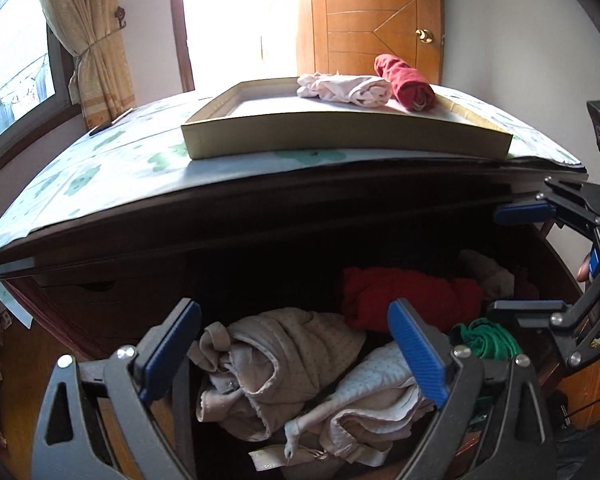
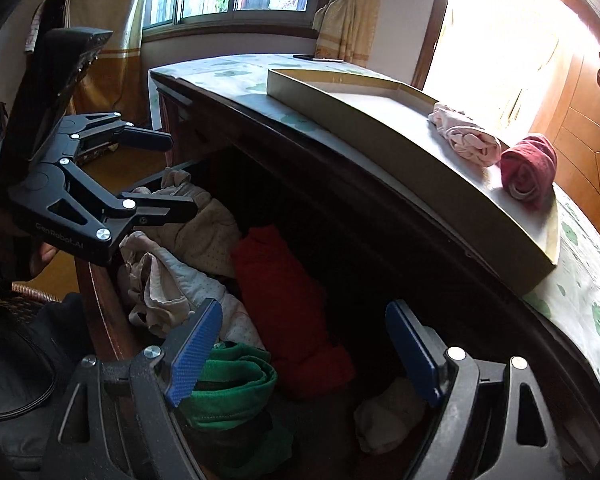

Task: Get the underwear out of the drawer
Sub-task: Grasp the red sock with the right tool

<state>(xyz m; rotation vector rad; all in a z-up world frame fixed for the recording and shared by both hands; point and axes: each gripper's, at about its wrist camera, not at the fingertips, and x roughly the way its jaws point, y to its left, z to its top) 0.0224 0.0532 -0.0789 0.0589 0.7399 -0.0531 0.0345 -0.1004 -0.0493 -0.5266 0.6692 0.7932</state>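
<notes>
Both tools released, empty: left tool [image 1: 296, 354] over crumpled beige dotted underwear [image 1: 276, 364] in open dark wooden drawer [image 2: 100, 304]; right tool [image 2: 304, 354] above red garment [image 2: 288, 300]. Risk: pads snag neighbouring cloth, possibly green rolled piece [image 2: 224, 384], dragging extras out.

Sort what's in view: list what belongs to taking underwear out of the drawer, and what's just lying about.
Belongs to the job:
open drawer
red garment, green garment, beige garments in it
shallow tray holding pink roll and dark red roll
left tongs, right tongs, both open

Just lying about:
curtain
wooden door
</notes>
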